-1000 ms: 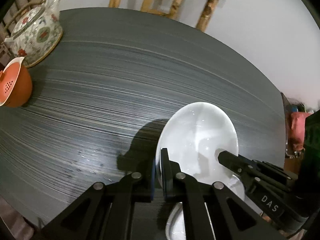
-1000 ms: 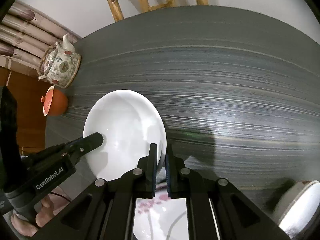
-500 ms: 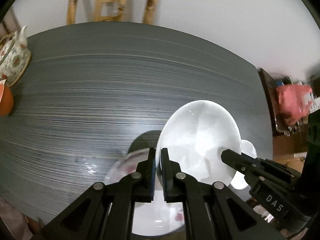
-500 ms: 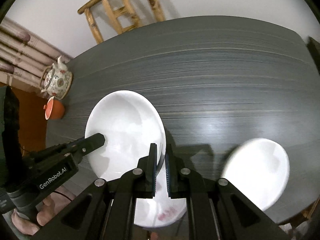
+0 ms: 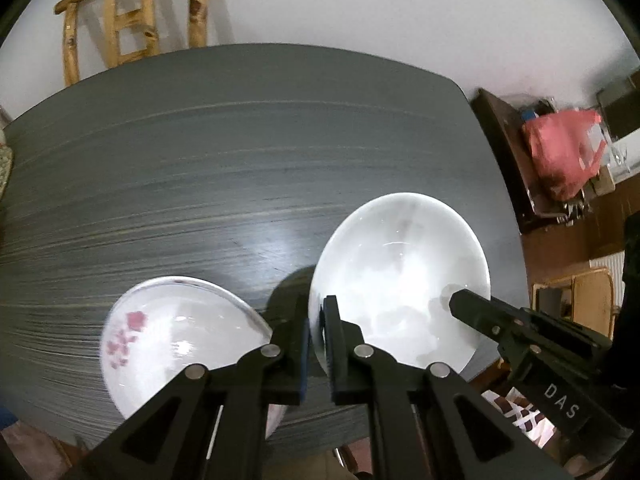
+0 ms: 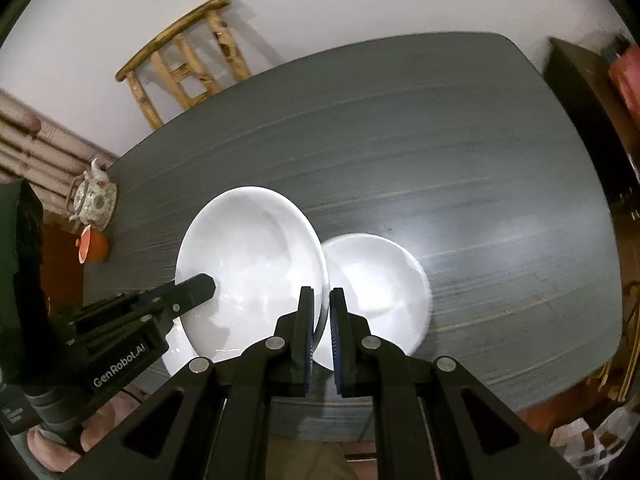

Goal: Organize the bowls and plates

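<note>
A white deep plate hangs above the dark table, held at both rims. My left gripper is shut on its left rim, and it shows from the side in the right wrist view. My right gripper is shut on the right rim and enters the left wrist view at lower right. A plate with pink flowers lies on the table left of the held plate. A plain white plate lies on the table just right of it, partly under its edge.
The dark grey table runs far back and to the right. A flowered teapot and an orange cup stand at its left end. A wooden chair stands behind it. A red bag sits on furniture off the right edge.
Both grippers have carried the white plate to the right along the table and a little higher. The teapot and orange cup slid out of the left wrist view; the flowered and plain plates came into view.
</note>
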`<state>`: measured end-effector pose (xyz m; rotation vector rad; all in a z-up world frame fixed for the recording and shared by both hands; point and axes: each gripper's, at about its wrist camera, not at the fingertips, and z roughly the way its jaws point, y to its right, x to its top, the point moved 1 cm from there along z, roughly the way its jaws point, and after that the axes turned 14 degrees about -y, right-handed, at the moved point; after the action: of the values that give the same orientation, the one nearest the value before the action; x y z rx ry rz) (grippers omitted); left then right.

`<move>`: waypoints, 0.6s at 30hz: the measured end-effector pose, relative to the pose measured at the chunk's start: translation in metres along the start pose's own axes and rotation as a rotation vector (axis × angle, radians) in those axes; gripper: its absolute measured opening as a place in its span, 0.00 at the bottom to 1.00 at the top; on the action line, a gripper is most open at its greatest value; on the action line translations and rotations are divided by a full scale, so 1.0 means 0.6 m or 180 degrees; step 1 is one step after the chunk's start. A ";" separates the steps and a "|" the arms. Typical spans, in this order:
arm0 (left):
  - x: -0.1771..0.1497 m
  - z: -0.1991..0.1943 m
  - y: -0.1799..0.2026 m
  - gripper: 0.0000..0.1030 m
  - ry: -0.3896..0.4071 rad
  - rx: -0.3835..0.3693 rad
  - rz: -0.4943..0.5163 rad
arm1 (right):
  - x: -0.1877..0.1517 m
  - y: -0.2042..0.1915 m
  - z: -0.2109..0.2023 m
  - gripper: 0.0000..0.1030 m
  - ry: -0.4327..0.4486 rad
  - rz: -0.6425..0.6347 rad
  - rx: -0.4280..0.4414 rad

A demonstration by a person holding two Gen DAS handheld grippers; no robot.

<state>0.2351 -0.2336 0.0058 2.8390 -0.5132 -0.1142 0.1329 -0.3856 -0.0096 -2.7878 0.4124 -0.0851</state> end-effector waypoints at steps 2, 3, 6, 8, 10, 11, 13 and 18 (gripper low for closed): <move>0.000 0.011 0.012 0.06 -0.0035 0.0021 0.0022 | -0.004 0.019 0.003 0.09 -0.0010 0.0037 -0.0005; 0.000 0.015 0.018 0.06 -0.0052 0.0029 0.0030 | -0.006 0.028 0.006 0.09 -0.0024 0.0056 -0.0003; 0.001 0.029 0.028 0.06 -0.0096 0.0054 0.0052 | -0.009 0.043 0.014 0.09 -0.0049 0.0081 -0.0005; 0.002 0.038 0.037 0.06 -0.0128 0.0069 0.0057 | -0.011 0.055 0.020 0.09 -0.0068 0.0097 -0.0005; 0.000 0.042 0.040 0.06 -0.0146 0.0083 0.0065 | -0.013 0.063 0.024 0.09 -0.0084 0.0117 -0.0003; 0.000 0.044 0.044 0.06 -0.0147 0.0092 0.0071 | -0.014 0.067 0.027 0.09 -0.0090 0.0125 -0.0005; 0.005 0.053 0.056 0.06 -0.0152 0.0108 0.0083 | -0.016 0.074 0.029 0.09 -0.0096 0.0137 -0.0008; 0.002 0.068 0.056 0.06 -0.0208 0.0137 0.0091 | -0.018 0.085 0.041 0.09 -0.0123 0.0184 0.0003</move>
<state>0.2198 -0.2738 -0.0247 2.8767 -0.5767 -0.1934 0.1114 -0.4215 -0.0493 -2.7693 0.4825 -0.0181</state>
